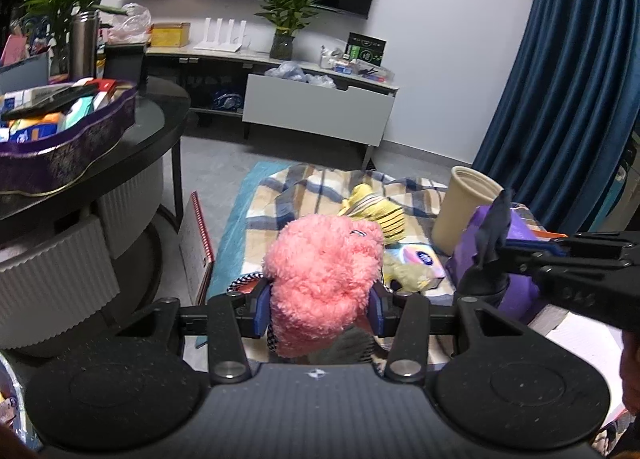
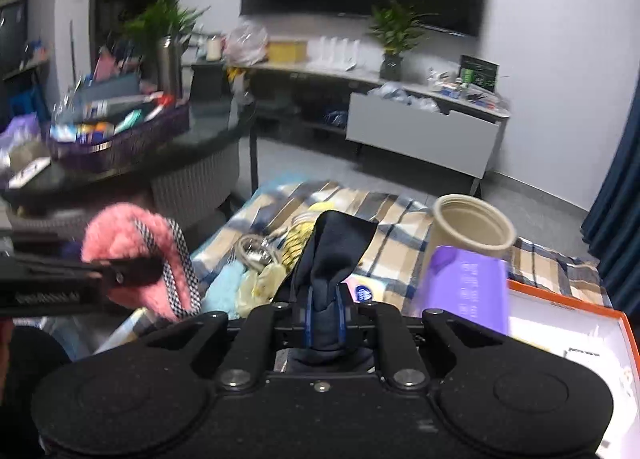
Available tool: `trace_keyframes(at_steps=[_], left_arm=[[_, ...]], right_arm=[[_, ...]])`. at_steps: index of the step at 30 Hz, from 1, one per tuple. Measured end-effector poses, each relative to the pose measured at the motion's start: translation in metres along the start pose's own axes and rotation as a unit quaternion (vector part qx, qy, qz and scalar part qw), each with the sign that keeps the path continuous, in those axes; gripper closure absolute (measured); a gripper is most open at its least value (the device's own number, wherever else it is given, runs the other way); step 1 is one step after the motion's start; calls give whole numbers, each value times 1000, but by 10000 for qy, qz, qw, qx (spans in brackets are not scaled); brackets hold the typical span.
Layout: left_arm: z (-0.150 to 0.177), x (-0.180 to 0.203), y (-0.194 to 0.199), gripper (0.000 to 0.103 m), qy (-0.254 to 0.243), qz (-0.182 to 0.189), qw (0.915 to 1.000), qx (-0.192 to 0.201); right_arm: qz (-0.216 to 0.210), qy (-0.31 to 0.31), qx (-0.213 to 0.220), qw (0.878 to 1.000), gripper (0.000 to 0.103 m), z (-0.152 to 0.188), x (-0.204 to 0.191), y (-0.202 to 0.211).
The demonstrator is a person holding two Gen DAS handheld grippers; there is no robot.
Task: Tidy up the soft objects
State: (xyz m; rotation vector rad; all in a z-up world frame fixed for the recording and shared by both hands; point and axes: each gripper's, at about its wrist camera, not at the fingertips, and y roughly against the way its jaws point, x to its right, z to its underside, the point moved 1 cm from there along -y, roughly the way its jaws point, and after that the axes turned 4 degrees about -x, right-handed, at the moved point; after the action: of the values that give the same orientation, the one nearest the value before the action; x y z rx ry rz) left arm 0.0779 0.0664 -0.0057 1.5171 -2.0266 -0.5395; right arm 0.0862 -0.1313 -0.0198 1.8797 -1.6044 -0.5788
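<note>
My left gripper (image 1: 318, 311) is shut on a fluffy pink slipper (image 1: 324, 279) with a black-and-white checked band, held up over the plaid blanket (image 1: 280, 211). That slipper (image 2: 132, 243) shows at the left of the right wrist view, in the left gripper's fingers (image 2: 124, 273). My right gripper (image 2: 324, 323) is shut on a dark navy cloth (image 2: 334, 255) that stands up between its pads; in the left wrist view the same cloth (image 1: 494, 235) hangs from the right gripper (image 1: 506, 255). Yellow striped socks (image 1: 380, 211) lie on the blanket behind.
A beige cylindrical bin (image 2: 472, 227) stands on the blanket, a purple pack (image 2: 468, 287) in front of it. An orange-edged white box (image 2: 568, 335) sits at the right. A round black table (image 1: 160, 119) with a purple basket (image 1: 68, 147) is at the left.
</note>
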Motion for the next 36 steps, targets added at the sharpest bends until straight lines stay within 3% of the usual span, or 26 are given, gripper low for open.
trace_keyframes(at_steps=[7, 22, 36], left_arm=[[-5, 12, 3, 57, -88, 29, 9999, 56], [-27, 39, 9, 57, -354, 115, 9990, 238], [-35, 60, 11, 56, -547, 231, 9978, 307]], right_arm=[[-267, -683, 282, 9969, 89, 0, 23, 32], [-190, -847, 835, 9927, 89, -10, 38, 69], [48, -983, 1092, 9891, 89, -10, 55, 87]])
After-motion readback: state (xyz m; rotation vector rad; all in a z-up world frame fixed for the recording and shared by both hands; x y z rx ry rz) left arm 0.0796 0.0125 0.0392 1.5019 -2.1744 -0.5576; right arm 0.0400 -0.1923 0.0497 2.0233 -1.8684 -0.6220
